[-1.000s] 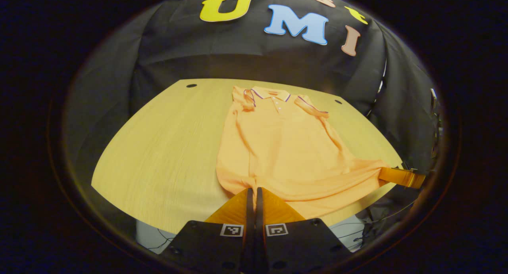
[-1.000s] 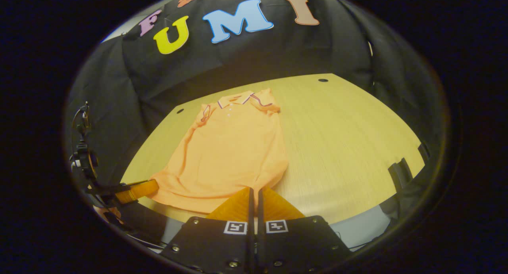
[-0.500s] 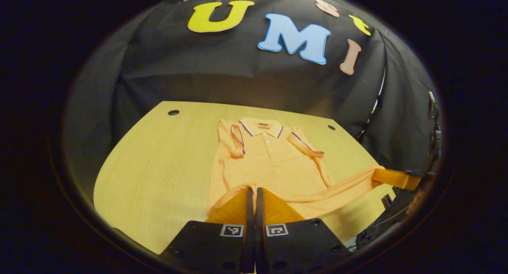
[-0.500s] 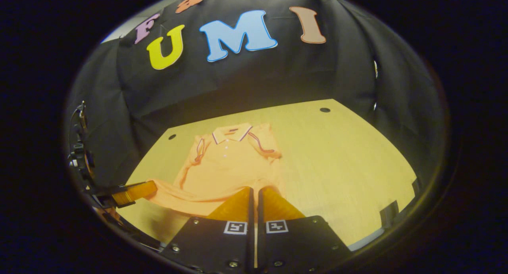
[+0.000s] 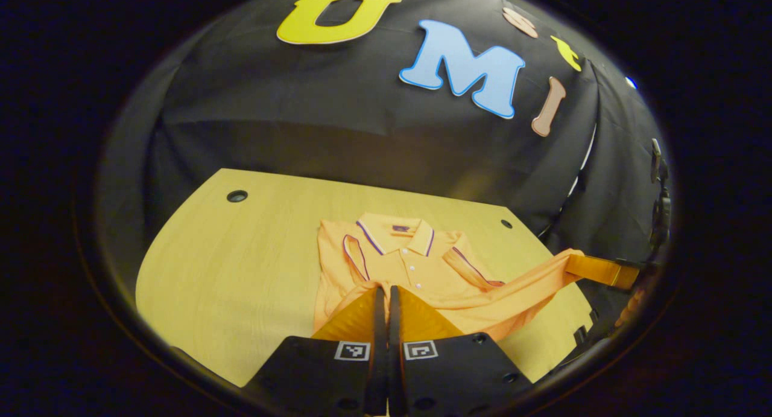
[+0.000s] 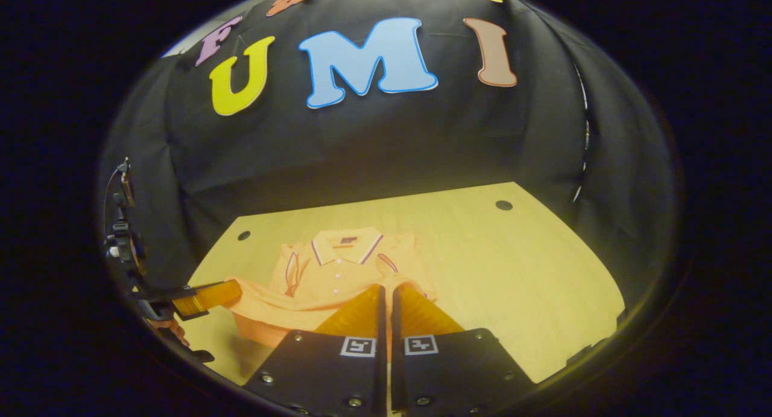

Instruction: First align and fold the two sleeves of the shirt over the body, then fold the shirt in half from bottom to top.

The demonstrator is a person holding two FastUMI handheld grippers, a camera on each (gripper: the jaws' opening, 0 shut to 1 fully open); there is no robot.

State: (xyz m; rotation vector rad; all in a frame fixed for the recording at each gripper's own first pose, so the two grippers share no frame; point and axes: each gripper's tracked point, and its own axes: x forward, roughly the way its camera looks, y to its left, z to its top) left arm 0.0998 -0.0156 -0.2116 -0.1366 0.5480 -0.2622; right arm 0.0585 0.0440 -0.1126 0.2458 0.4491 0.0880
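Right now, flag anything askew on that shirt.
Nothing looks wrong. The shirt has both sleeves folded in; the left gripper and right gripper hold its hem raised over the body, sagging slightly between them, mid-fold.

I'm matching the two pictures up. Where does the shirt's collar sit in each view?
Left gripper view: the collar sits just right of centre, above the gripper's fingers.
Right gripper view: the collar sits left of centre, lower half.
Shared landmark: the table hole nearest the collar.
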